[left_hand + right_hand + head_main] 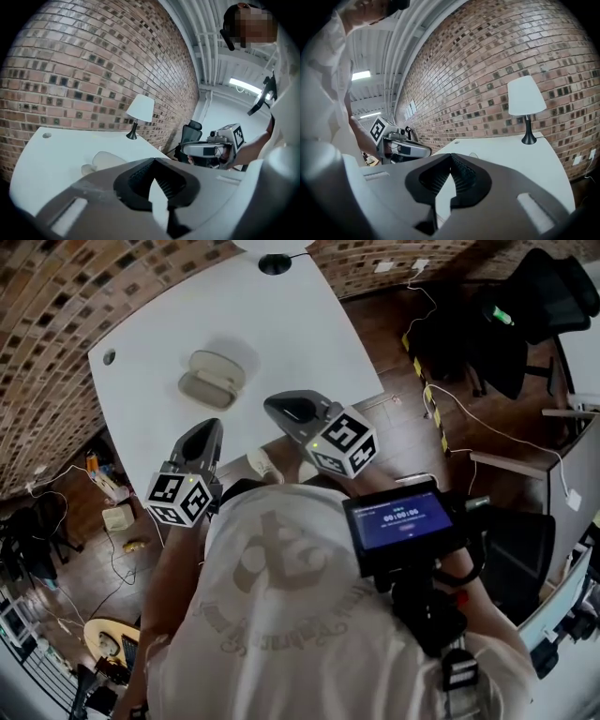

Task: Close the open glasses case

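Head view first: both grippers hang over the near edge of the white table (309, 324), each with empty jaws pressed together. The left gripper (210, 430) points up the table toward the open glasses case (212, 379), near it but not touching. The right gripper (278, 409) sits just to the right of the left one, also clear of the case.

In the left gripper view, the left gripper's (154, 161) tips meet at the front and only bare table shows through the small gap behind them. The case (104, 162) lies just ahead and a bit left, lid up. The right gripper view shows the same closed pinch on the right gripper (451, 157), with nothing caught in it.

The case rests well in from every edge, with plain white surface on all sides. A cable hole (109, 357) sits near the left corner, and the lamp (140, 111) stands at the far end by the brick wall (93, 70), both well apart from the case. Off the right edge there is wooden floor with cables and an office chair (548, 292).
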Demonstrator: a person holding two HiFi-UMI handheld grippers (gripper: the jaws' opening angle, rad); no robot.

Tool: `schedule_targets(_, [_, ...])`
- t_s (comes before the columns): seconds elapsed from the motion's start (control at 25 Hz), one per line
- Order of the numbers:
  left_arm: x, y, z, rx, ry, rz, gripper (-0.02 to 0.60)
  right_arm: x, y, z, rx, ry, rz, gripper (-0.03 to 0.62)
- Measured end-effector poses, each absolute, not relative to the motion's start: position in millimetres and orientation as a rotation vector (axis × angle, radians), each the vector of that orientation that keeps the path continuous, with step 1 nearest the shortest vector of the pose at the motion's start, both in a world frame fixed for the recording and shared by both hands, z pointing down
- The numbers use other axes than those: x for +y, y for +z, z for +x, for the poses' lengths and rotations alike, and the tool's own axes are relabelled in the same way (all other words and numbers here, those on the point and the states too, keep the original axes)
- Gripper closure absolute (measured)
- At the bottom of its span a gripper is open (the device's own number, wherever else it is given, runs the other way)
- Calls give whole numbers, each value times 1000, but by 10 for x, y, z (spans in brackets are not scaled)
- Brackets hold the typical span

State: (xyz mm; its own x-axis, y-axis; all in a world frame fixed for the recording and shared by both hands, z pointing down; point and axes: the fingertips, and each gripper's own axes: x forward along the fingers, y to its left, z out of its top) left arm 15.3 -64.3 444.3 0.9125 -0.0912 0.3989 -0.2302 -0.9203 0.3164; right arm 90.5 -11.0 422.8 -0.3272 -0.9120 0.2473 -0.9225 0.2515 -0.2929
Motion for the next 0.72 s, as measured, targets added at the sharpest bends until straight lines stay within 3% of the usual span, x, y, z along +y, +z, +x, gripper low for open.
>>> schedule_targets(0.72, [-1384,4749,41,-288,531,2660,576,-767,4480,816,-2336,712,1674,586])
